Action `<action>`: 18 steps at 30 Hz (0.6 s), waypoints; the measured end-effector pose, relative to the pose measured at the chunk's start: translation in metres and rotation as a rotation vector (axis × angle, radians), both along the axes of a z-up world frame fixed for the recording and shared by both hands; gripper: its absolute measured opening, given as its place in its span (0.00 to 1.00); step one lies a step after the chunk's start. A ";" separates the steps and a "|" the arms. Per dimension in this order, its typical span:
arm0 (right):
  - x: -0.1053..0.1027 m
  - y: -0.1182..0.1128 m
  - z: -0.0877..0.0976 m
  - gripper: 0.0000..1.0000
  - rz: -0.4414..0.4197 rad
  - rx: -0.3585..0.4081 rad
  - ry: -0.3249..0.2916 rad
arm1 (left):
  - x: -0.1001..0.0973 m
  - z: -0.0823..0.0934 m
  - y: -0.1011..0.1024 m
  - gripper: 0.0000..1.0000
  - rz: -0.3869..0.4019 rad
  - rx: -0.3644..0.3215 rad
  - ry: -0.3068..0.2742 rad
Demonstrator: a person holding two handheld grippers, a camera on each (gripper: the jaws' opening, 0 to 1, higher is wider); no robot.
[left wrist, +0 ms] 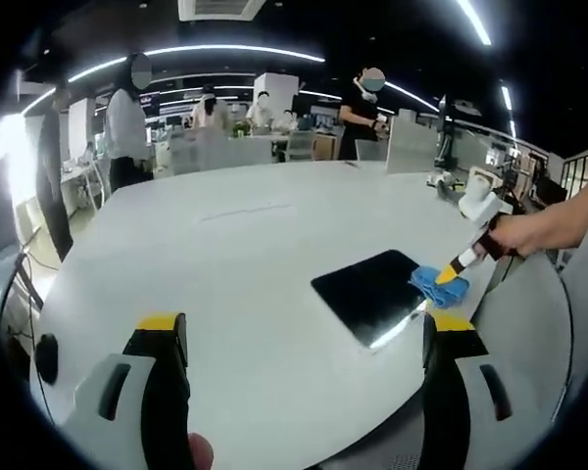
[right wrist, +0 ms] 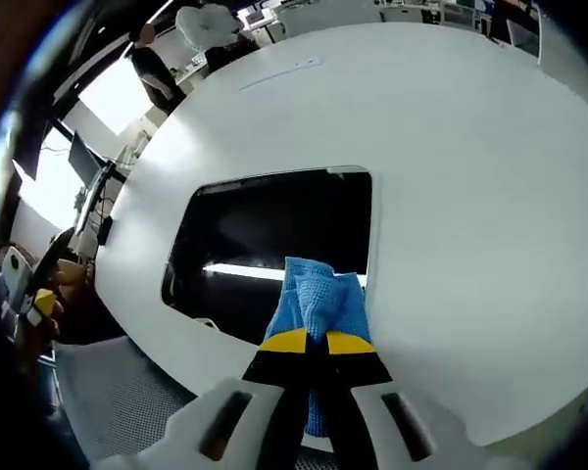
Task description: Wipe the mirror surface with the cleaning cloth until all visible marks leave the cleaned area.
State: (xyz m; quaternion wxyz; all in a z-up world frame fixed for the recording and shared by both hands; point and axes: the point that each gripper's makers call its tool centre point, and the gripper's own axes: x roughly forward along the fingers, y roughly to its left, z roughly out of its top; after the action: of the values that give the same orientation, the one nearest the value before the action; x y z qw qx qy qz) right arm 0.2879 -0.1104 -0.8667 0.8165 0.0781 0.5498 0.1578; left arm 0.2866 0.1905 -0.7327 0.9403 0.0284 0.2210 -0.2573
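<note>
The mirror (left wrist: 367, 292) is a dark rectangular sheet lying flat on the round white table (left wrist: 225, 255), near its right edge. A blue cleaning cloth (left wrist: 437, 285) rests on the mirror's right corner. My right gripper (left wrist: 453, 272), held by a person's hand (left wrist: 529, 230), is shut on it. In the right gripper view the yellow-tipped jaws of my right gripper (right wrist: 309, 341) pinch the cloth (right wrist: 314, 294) against the near edge of the mirror (right wrist: 265, 225), which reflects a ceiling light. My left gripper (left wrist: 307, 331) hovers open over the table's near side, holding nothing.
Several people stand among desks and screens beyond the table's far edge. A white device (left wrist: 480, 186) sits at the table's far right. A black cable and plug (left wrist: 45, 357) hang off the left edge. The grey floor (right wrist: 127, 401) lies past the near rim.
</note>
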 end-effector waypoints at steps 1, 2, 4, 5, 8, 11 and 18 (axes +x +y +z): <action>0.000 0.000 0.000 0.00 0.001 0.000 0.001 | 0.002 0.002 0.002 0.99 0.011 -0.010 -0.006; 0.000 0.001 0.000 0.00 0.002 0.000 0.001 | 0.003 0.002 0.003 0.99 0.018 -0.016 -0.005; 0.000 0.001 0.000 0.00 0.002 0.000 0.003 | 0.005 0.003 0.004 0.99 0.025 -0.022 -0.005; 0.000 0.001 0.000 0.00 -0.002 0.003 0.005 | 0.006 0.003 0.004 0.99 0.024 -0.021 -0.007; 0.000 0.002 0.000 0.00 -0.002 0.006 0.006 | 0.005 0.001 0.001 0.99 0.016 -0.014 -0.006; 0.000 0.006 0.000 0.00 0.003 0.010 0.008 | 0.002 -0.002 -0.003 0.99 0.001 -0.003 0.002; 0.001 0.020 0.000 0.00 0.023 0.019 0.011 | 0.003 -0.003 -0.003 0.99 -0.012 0.013 0.006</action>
State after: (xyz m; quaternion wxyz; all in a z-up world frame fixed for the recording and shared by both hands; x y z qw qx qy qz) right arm 0.2891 -0.0903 -0.8666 0.8109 0.0804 0.5537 0.1718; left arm 0.2892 0.1878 -0.7353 0.9378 0.0349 0.2255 -0.2617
